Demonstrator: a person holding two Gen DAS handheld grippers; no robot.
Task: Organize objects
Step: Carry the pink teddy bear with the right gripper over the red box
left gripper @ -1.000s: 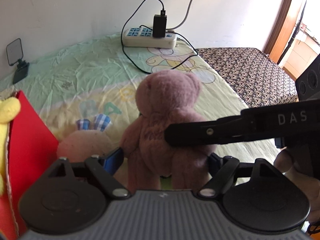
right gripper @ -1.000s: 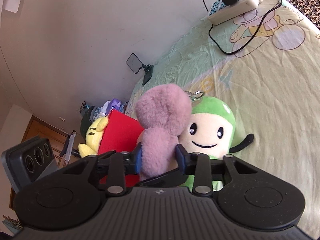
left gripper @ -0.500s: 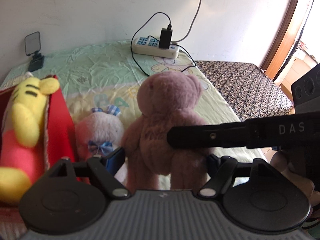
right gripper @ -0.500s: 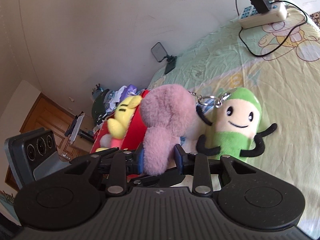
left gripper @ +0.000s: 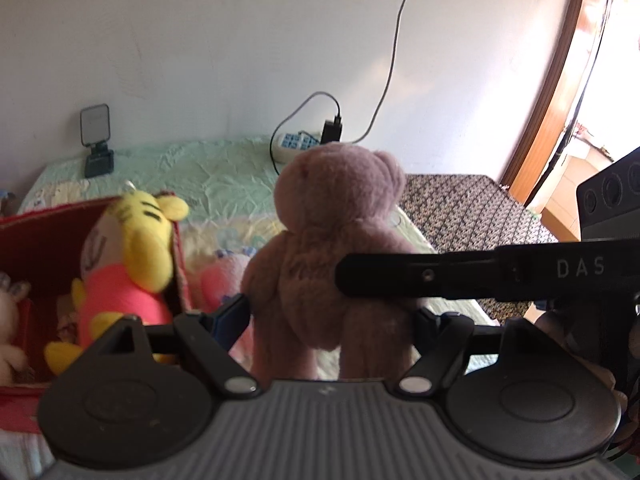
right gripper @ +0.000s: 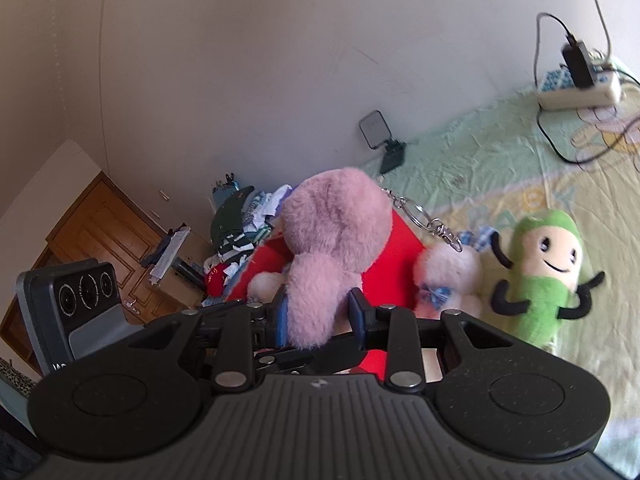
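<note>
1. Risk, as I judge it: both grippers share one soft pink teddy bear [left gripper: 336, 256]; if either lets go early, it could swing and miss the red box [left gripper: 36, 236] at nine o'clock.
2. The left gripper [left gripper: 332, 312], whose jaws have just been closing, pinches the bear's lower body and tilts downward.
3. The right gripper [right gripper: 318, 314] pinches it from three o'clock, nearly level.

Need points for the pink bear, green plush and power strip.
pink bear [left gripper: 320, 272], left wrist view, on its back.
green plush [right gripper: 554, 258], right wrist view, on its face.
power strip [right gripper: 580, 94], right wrist view, on its white casing below the black charger.
</note>
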